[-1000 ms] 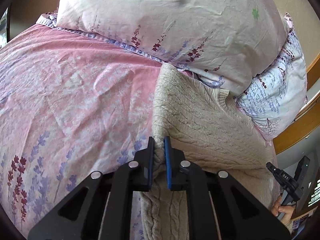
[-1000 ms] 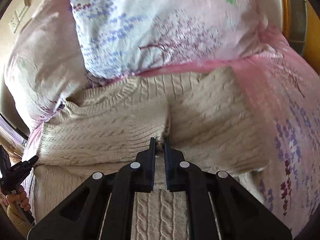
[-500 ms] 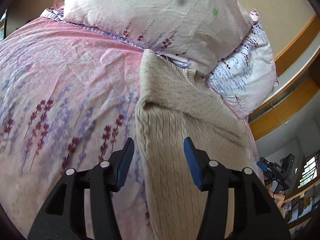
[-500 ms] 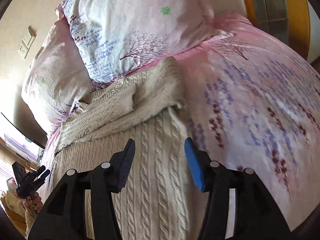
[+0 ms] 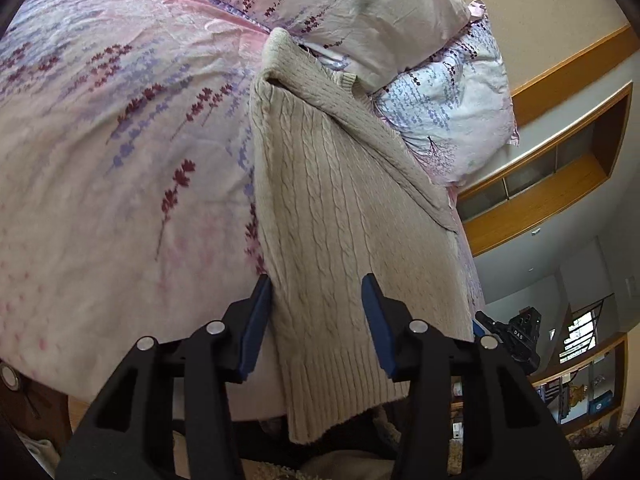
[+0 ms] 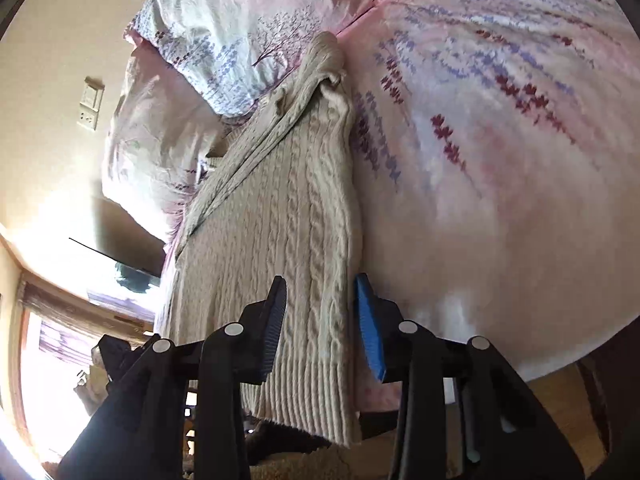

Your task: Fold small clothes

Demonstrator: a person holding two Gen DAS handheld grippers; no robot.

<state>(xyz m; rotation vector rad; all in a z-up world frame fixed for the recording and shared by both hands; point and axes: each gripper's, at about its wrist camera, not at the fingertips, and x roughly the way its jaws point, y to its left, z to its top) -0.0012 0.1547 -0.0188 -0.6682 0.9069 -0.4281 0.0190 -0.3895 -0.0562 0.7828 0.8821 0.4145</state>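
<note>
Lying lengthwise on the bed, the cream cable-knit sweater (image 5: 340, 216) is a long narrow strip with both sleeves turned in over the chest, its ribbed hem drooping past the mattress edge. The knit is thick and ropy, with raised braids running from collar to hem, and the hem band changes to fine straight ribbing. Under it the pink floral bedsheet (image 5: 120, 160) looks thin and faintly creased, printed with purple and dark red sprigs. Two soft, wrinkled pillows (image 5: 360, 12) sit at the collar end, one pale pink, one white with lilac print.

The left gripper (image 5: 316, 292) has its blue-padded fingers spread wide, holding nothing, framing the sweater's left edge just above the hem. The right gripper (image 6: 320, 292) is likewise spread and empty, straddling the garment's right edge.

From the left wrist camera you get a wooden wall shelf (image 5: 552, 184) beyond the pillows and the other gripper poking in at lower right (small and dark). The right wrist view instead shows the sweater (image 6: 280, 232) in brighter light, a wall switch plate (image 6: 91, 104) on the cream wall, and a bright window (image 6: 52, 360) at lower left, with the bedsheet (image 6: 500, 180) filling its right side.
</note>
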